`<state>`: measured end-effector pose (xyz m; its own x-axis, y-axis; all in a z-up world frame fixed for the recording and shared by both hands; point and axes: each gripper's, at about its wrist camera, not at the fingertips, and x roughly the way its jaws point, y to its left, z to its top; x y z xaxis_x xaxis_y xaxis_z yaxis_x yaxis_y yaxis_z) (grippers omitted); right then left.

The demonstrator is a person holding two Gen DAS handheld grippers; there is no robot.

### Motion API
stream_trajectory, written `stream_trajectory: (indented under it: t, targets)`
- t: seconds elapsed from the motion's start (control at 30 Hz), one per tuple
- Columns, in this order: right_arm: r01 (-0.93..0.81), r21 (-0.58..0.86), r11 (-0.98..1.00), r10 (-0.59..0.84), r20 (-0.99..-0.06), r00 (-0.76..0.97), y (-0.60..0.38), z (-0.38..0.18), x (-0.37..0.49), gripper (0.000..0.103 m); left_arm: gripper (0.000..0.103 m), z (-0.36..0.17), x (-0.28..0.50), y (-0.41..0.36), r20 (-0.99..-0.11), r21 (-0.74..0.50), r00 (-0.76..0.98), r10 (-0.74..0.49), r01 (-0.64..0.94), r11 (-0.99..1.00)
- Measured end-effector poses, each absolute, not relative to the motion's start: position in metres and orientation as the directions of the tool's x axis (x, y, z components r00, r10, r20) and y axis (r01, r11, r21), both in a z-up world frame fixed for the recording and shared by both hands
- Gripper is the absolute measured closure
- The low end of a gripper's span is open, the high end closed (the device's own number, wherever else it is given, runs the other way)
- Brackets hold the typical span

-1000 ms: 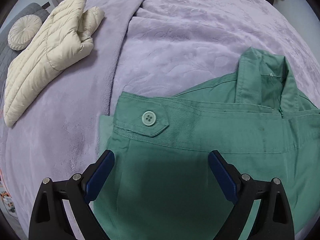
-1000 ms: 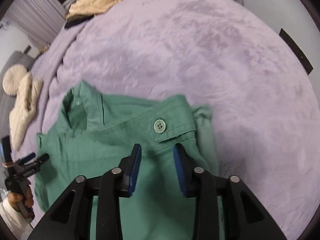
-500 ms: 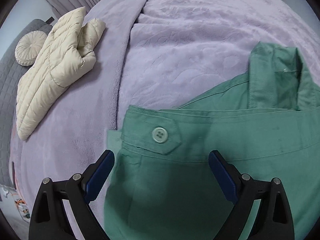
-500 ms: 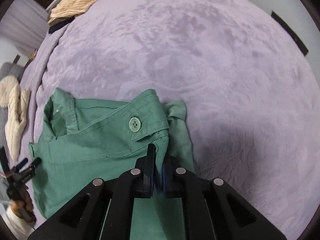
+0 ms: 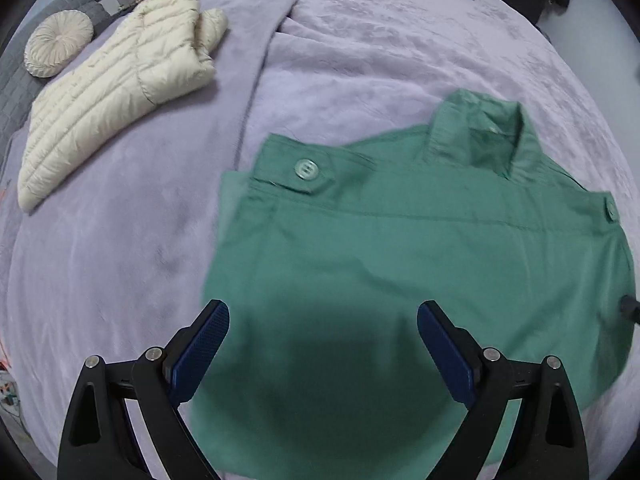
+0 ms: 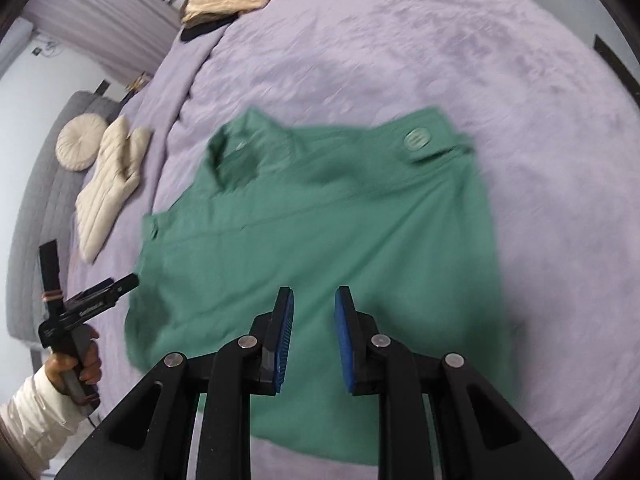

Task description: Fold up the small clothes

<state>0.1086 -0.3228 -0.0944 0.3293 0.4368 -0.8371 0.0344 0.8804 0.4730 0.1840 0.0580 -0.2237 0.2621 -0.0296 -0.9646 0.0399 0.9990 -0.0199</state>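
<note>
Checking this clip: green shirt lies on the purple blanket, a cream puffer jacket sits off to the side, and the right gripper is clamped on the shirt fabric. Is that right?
Not quite. The green shirt does lie on the purple blanket, with the cream puffer jacket off to the side, but the right gripper is not clamped on fabric. In the right wrist view its jaws, just opening again, stand apart above the shirt with nothing pinched between them.

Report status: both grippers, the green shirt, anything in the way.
Left gripper open, empty. Right gripper jaws just reopening, nothing between them. Green shirt lies partly folded on the purple blanket. Cream jacket well clear.
</note>
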Motion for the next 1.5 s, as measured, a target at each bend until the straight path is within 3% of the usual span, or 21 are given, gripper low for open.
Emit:
stream_trajectory:
  t: [0.13,0.27,0.43,0.57,0.67,0.77,0.97,1.1,1.23,1.5]
  targets:
    - [0.023,0.541,0.841,0.517,-0.815,0.261,-0.267,-0.13,0.104,0.081,0.007,-0.241,0.161,0.01,-0.968,-0.091,0.226,-0.11,0.093,0.991]
    - [0.015,0.474,0.88,0.46,-0.861,0.218,-0.245,-0.167,0.102,0.083,0.006,-0.286,0.147,-0.011,-0.978,0.028,0.211,-0.003,0.141,0.99]
    - [0.0,0.399,0.917,0.386,-0.889,0.246,-0.282,-0.149,0.092,0.085,0.006,-0.276,0.141,0.026,-0.97,-0.031,0.236,-0.054,0.101,0.994]
    - [0.091,0.331,0.939,0.298,-0.918,0.262,-0.336,-0.144,0.07,0.084,0.006,-0.277,0.132,0.061,-0.965,0.128,0.238,0.109,0.066,0.99]
    - [0.176,0.306,0.936,0.251,-0.927,0.278,-0.377,-0.145,0.053,0.085,0.006,-0.285,0.122,0.098,-0.969,0.153,0.193,0.152,-0.009,0.988]
    - [0.266,0.338,0.903,0.261,-0.922,0.284,-0.399,-0.145,0.04,0.085,0.006,-0.287,0.113,0.126,-0.982,0.105,0.146,0.119,-0.096,0.99]
    - [0.309,0.351,0.884,0.267,-0.921,0.283,-0.388,-0.121,0.023,0.075,0.006,-0.271,0.098,0.121,-0.982,0.137,0.118,0.146,-0.079,0.987]
    - [0.304,0.386,0.871,0.301,-0.908,0.29,-0.363,-0.105,0.01,0.058,0.006,-0.254,0.084,0.114,-0.987,0.092,0.122,0.101,-0.071,0.993]
    - [0.269,0.403,0.875,0.334,-0.903,0.269,-0.329,-0.097,0.0,0.056,0.006,-0.236,0.075,0.117,-0.991,0.048,0.122,0.055,-0.064,0.997]
    - [0.246,0.419,0.874,0.359,-0.898,0.253,-0.283,-0.085,-0.025,0.04,0.006,-0.205,0.035,0.105,-0.991,0.02,0.134,0.018,0.017,1.0]
